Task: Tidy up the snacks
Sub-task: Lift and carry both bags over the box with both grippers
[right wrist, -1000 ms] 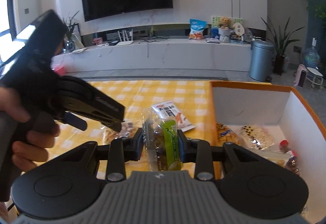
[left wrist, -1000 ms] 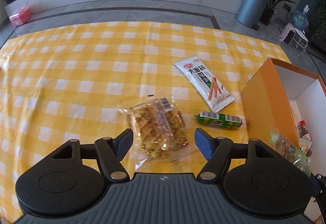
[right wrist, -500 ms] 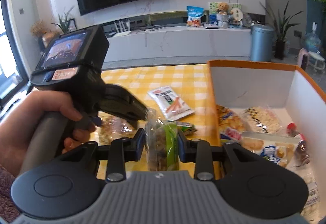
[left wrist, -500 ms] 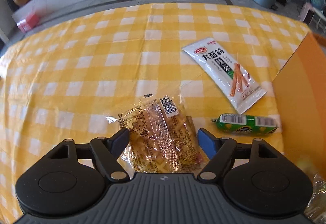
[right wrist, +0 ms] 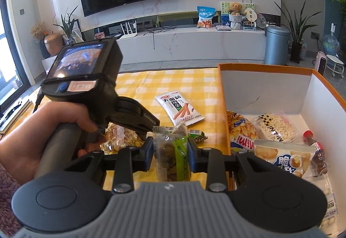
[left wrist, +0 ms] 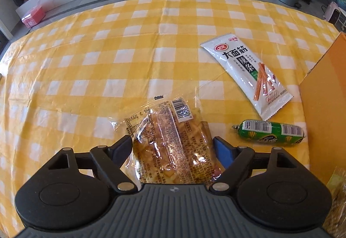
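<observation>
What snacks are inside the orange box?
In the orange box: a chip bag, white puffs, a blue-lettered packet and a small dark bottle. Whatever lies under these, or behind the gripper body, is hidden.

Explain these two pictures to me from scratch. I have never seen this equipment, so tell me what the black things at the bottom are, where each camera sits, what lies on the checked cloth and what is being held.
No robot here: a person holds a handheld two-finger gripper in each hand, with a wide-angle camera on each looking along its fingers.

The left camera looks steeply down. The left gripper has just been opening its jaws; they straddle a clear pastry packet lying on the yellow checked cloth, not yet squeezing it. Beside it lie a white snack pouch and a green sausage.

The right camera looks more level. The right gripper is clamped on a clear and green snack packet. To its left you see the person's hand holding the other gripper. To its right stands an orange box already holding several snacks.
</observation>
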`<state>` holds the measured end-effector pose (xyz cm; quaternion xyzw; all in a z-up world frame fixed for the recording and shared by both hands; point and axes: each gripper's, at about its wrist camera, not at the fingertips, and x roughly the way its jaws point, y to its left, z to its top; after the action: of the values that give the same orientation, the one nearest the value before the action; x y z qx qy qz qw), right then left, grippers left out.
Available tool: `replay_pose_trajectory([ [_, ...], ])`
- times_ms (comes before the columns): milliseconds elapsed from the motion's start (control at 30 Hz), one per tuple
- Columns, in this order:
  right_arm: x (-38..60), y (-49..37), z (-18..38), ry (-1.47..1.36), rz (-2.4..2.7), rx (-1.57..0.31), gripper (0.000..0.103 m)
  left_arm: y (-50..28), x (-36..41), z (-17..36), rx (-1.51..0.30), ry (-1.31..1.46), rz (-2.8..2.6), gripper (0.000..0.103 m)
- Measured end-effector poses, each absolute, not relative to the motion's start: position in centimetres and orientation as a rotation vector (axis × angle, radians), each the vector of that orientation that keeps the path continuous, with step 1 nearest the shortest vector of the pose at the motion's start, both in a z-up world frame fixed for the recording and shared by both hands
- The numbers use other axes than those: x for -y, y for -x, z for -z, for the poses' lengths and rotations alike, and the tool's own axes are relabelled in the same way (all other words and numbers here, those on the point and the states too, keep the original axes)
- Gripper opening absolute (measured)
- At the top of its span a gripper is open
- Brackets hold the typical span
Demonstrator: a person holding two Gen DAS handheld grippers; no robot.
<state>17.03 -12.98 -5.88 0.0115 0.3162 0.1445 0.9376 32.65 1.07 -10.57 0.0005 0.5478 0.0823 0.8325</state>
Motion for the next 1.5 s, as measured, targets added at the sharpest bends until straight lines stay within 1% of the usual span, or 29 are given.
replay_pose_trajectory([
  [67, 13.0, -17.1, 5.9, -0.026, -0.296, -0.647, 0.031, -32.6, -1.4, 10.9, -1.172, 0.000, -0.180, 0.102],
  [233, 12.9, -17.1, 5.9, -0.022, -0.301, -0.645, 0.031, -32.6, -2.9, 11.6, -1.178, 0.115, -0.176, 0.103],
  [267, 12.9, -17.1, 5.9, -0.021, -0.301, -0.645, 0.031, -32.4, -3.1, 11.4, -1.171, 0.128, -0.167, 0.101],
  [300, 12.8, -17.0, 5.9, -0.019, -0.302, -0.645, 0.031, -32.2, -3.3, 11.3, -1.166, 0.127, -0.168, 0.093],
  [333, 12.9, -17.1, 5.9, -0.017, -0.302, -0.646, 0.031, -32.2, -3.3, 11.0, -1.161, 0.120, -0.176, 0.090],
  [500, 12.7, -17.0, 5.9, -0.011, -0.300, -0.643, 0.031, -31.6, -4.5, 10.4, -1.165, 0.165, -0.159, 0.086],
  [633, 12.7, -16.8, 5.7, -0.002, -0.296, -0.638, 0.031, -30.8, -4.5, 9.3, -1.125, 0.136, -0.144, 0.086],
  [833, 12.7, -16.3, 4.8, -0.014, -0.302, -0.621, 0.030, -28.8, -4.8, 6.0, -1.073, 0.175, -0.112, 0.086],
  [1000, 13.1, -15.1, 2.6, -0.058, -0.331, -0.542, 0.030, -26.0, -5.2, 2.9, -1.005, 0.254, -0.054, 0.086],
  [1200, 15.9, -13.4, -0.2, -0.089, -0.305, -0.465, 0.030, -22.7, -3.9, -0.7, -0.902, 0.267, 0.019, 0.086],
  [1300, 19.6, -12.9, -1.2, -0.165, -0.224, -0.439, 0.030, -21.9, -3.1, -1.9, -0.870, 0.273, 0.064, 0.086],
  [1500, 26.5, -12.3, -1.0, -0.270, -0.043, -0.443, 0.030, -21.8, -0.6, -2.3, -0.854, 0.290, 0.185, 0.086],
])
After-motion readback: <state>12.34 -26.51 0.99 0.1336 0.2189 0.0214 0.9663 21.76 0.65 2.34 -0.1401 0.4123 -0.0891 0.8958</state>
